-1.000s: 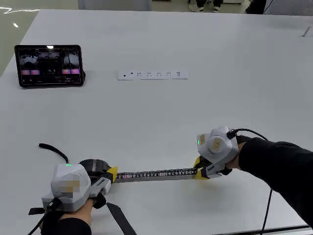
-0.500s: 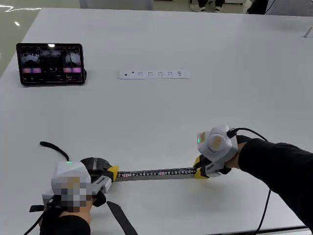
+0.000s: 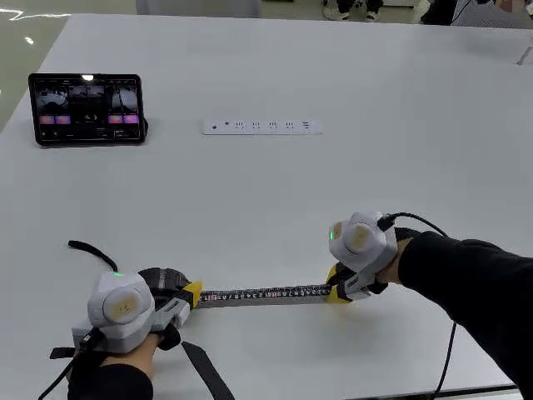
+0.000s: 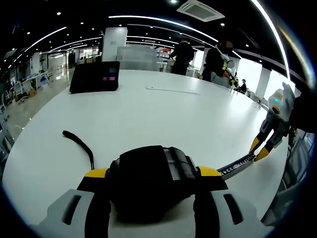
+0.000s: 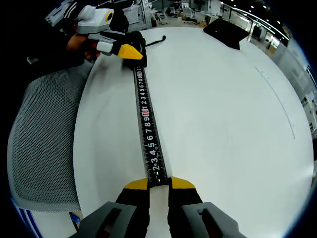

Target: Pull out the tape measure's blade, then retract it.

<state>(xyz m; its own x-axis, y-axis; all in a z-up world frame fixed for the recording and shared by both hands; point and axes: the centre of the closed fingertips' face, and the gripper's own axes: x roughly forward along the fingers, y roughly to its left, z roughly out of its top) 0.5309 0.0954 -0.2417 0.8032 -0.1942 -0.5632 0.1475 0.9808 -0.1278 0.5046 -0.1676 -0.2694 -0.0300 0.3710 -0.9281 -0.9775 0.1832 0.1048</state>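
Sits near the front edge of the broad white tabletop [image 3: 333, 192], black rounded tape measure case [image 3: 164, 282] clamped in the fingers [image 4: 96, 172] of the left gripper [image 4: 153, 173]. Runs flat to the right gripper [image 5: 159, 184], fingers pinched on the tip of the thin numbered blade [image 5: 146, 119]. Probably springy and sharp-edged: hold the tip, feed back slowly.

white table [image 3: 375, 150] with a tablet [image 3: 86, 109] and a power strip [image 3: 261, 127]
the tablet stands far left, its screen lit; the white strip lies flat, well apart from it; a grey mesh chair [image 5: 42, 144] sits beside the table's edge.
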